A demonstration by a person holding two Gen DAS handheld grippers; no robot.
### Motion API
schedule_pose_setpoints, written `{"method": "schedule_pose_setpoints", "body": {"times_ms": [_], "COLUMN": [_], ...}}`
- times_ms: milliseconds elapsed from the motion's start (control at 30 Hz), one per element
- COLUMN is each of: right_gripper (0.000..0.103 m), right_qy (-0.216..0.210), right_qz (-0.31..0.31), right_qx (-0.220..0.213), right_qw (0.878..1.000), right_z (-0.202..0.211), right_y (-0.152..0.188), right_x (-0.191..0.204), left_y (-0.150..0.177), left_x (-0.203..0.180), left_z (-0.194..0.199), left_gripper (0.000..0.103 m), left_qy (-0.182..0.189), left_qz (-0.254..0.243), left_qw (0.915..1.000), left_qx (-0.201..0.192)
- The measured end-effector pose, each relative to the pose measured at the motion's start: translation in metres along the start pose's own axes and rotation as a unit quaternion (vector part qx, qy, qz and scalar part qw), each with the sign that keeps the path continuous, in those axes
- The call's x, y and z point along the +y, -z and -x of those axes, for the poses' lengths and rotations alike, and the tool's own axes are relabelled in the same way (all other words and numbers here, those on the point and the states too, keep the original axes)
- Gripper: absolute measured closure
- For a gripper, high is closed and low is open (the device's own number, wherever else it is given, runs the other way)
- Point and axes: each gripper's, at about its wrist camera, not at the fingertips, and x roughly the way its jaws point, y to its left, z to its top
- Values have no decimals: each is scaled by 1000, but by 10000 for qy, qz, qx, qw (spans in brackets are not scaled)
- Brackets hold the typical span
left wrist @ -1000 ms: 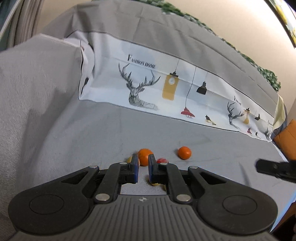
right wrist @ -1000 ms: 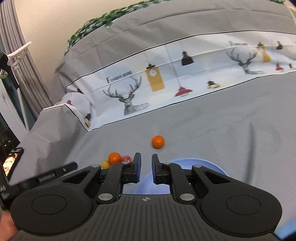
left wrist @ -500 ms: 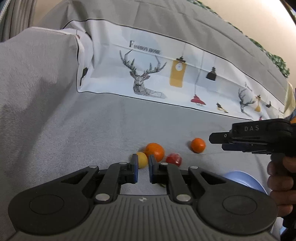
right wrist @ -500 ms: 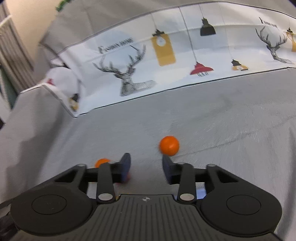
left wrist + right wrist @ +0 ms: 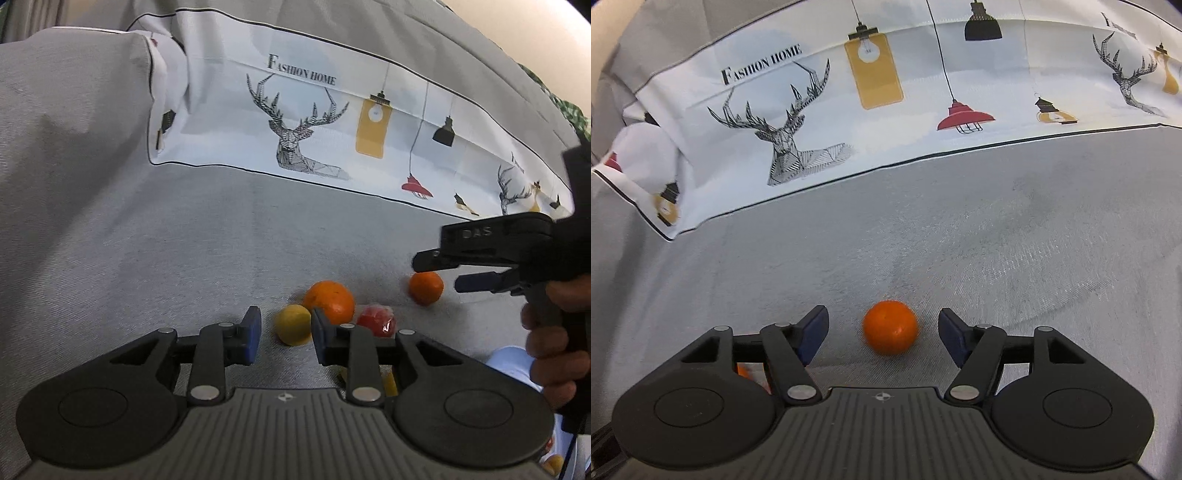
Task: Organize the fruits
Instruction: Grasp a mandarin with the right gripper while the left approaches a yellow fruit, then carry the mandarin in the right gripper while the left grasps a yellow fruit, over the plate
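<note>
On the grey cloth lie a big orange (image 5: 330,300), a small yellow fruit (image 5: 293,324), a red fruit in clear wrap (image 5: 376,320) and, apart to the right, a small orange (image 5: 426,288). My left gripper (image 5: 285,334) is open, its fingers on either side of the yellow fruit and just short of it. My right gripper (image 5: 882,336) is open wide with the small orange (image 5: 890,327) between its fingertips, untouched. It also shows in the left wrist view (image 5: 436,269), just over the small orange.
A light blue bowl (image 5: 511,363) sits at the right, partly behind the hand that holds the right gripper. More yellow fruit (image 5: 388,382) peeks from under the left gripper. A white printed band of the cloth (image 5: 886,92) rises at the back.
Both grippers have opened. The left moved in on the yellow fruit. The right moved forward and down to the small orange, which now lies between its fingers.
</note>
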Motion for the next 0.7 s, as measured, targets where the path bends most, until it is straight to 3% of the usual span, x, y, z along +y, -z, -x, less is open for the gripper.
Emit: {"method": "schedule_pose_setpoints", "body": {"times_ms": [267,333,700], "right_gripper": [41,66,67], "right_qy": [155,143,-263], "right_qz": [85,124,160], "right_qx": [170,163,-101], "right_qw": [9997,9997,9995], "right_z": [-23,-23,14], "right_y": [-2,-2,4], "right_x": [-1,-1,6], "left_y": [4,5,3], "left_x": [-8,-10,-13], "left_z": [-15,-16,8], "left_gripper": [71,77,77], "left_qy": [-39,-37,-88], "left_qz": [-270,-357,-442], "left_qw": [9995,9992,9989], "left_qx": [152,181,-143]}}
